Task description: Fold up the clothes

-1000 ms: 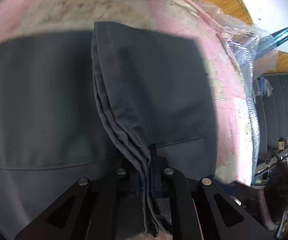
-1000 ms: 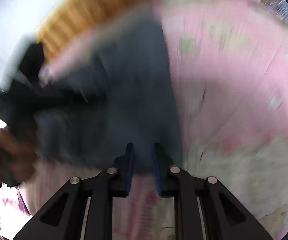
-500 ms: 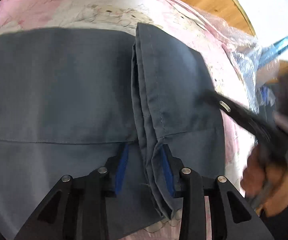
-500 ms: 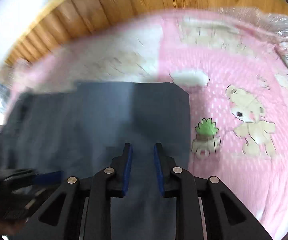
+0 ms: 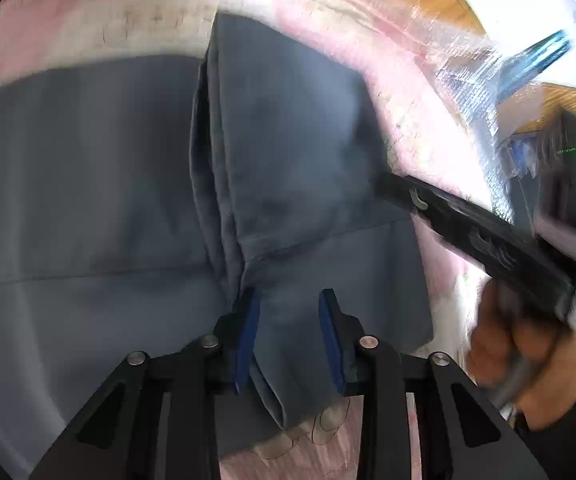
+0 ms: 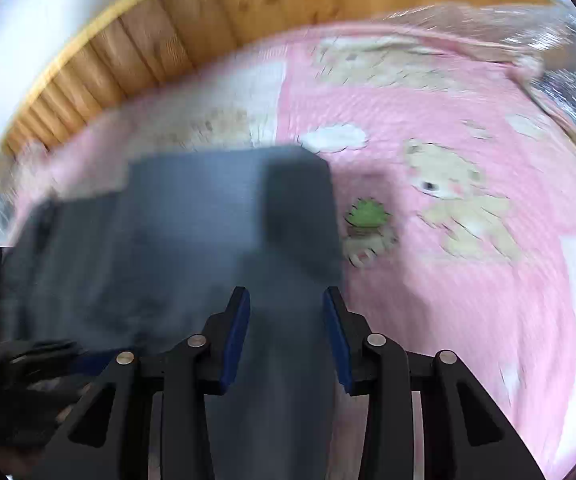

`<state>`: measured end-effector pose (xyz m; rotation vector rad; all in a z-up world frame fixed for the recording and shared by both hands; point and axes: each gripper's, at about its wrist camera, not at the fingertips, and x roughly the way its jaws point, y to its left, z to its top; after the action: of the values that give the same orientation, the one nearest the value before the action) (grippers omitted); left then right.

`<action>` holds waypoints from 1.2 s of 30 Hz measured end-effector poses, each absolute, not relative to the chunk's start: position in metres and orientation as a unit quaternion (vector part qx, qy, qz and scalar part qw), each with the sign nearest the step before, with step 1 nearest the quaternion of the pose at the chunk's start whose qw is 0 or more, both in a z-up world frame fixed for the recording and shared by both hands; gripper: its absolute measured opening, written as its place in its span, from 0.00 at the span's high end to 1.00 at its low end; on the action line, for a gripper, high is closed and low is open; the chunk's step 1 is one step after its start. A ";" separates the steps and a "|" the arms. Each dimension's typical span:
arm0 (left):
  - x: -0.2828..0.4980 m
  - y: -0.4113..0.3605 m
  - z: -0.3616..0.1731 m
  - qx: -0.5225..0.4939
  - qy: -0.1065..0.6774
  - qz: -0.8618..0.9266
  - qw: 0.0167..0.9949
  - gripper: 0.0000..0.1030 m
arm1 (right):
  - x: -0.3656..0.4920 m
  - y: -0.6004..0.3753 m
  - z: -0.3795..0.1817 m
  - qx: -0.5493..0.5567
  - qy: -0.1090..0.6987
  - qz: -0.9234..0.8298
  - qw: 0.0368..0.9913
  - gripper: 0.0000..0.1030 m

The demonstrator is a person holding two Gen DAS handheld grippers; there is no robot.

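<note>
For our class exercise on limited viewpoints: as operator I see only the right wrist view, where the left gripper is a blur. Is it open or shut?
Observer: Open. The left gripper straddles the grey garment's layered folded edge without pinching it.
Operator: Any stitching visible on the garment?
Observer: Yes, a stitched seam runs across it, just ahead of that gripper.

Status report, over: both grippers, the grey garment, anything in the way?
Left gripper open, right gripper open, neither holding. Grey garment folded, lying on pink blanket. Nothing in the way.
</note>
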<state>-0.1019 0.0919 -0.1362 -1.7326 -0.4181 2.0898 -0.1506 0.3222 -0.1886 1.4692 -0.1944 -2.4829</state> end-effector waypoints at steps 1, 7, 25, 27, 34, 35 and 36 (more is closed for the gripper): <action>-0.104 0.089 -0.132 -0.627 -0.148 0.741 0.188 0.68 | -0.137 0.328 -0.181 0.497 -0.077 -0.856 0.119 0.48; -0.134 0.092 -0.083 -0.597 -0.185 0.754 0.200 0.41 | -0.086 0.331 -0.212 0.534 -0.083 -0.835 0.108 0.91; -0.129 -0.040 -0.052 -0.568 -0.200 0.780 0.172 0.89 | -0.030 0.229 -0.051 0.337 0.000 -0.894 0.296 0.50; -0.108 -0.114 -0.069 -0.558 -0.266 0.774 0.139 0.88 | -0.044 0.216 -0.054 0.359 -0.018 -0.875 0.325 0.50; -0.091 -0.190 -0.184 -0.565 -0.339 0.746 0.102 0.79 | -0.099 0.147 -0.176 0.535 0.061 -0.786 0.303 0.69; -0.093 -0.193 -0.188 -0.558 -0.337 0.750 0.109 0.78 | -0.099 0.145 -0.173 0.535 0.080 -0.782 0.309 0.69; -0.092 -0.195 -0.186 -0.555 -0.337 0.752 0.112 0.77 | -0.100 0.144 -0.170 0.537 0.097 -0.777 0.313 0.68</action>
<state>-0.0925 -0.1952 -0.1865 -1.6300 -0.9899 2.2071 -0.0996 0.1439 -0.1697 1.4154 0.2554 -2.0498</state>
